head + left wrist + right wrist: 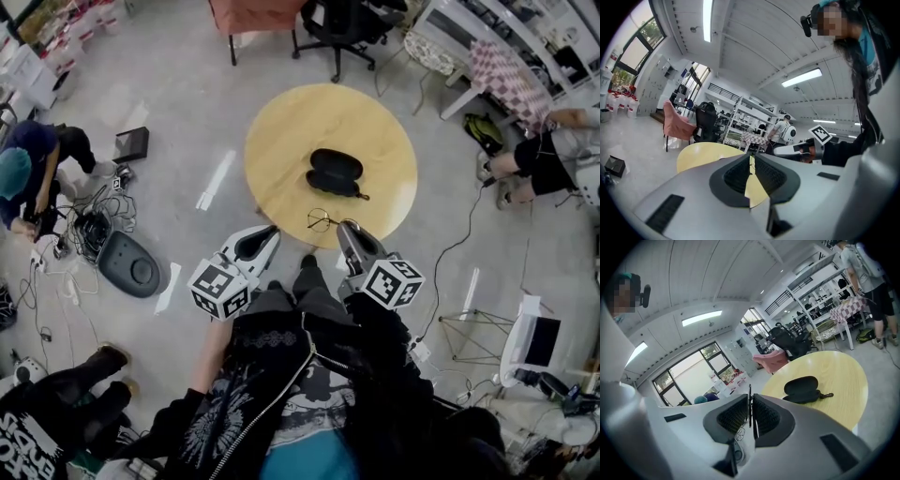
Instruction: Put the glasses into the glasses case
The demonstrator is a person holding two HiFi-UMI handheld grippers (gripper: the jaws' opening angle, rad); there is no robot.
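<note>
The right gripper (347, 229) has its jaws closed almost fully on a thin temple of the glasses (324, 221). The wire frame sticks out from the jaw tips over the near edge of the round worktop (281, 131); whether it rests on the wood I cannot tell. Pinching the temple rather than a lens likely spares the glass and leaves the frame leading toward the case. The glasses case (336, 172) lies farther in, near the worktop's middle. It looks open, lid tipped back, well apart from the glasses. The left gripper (266, 232) hovers at the near-left edge with its jaws closed on nothing, probably kept free to steady the case.
</note>
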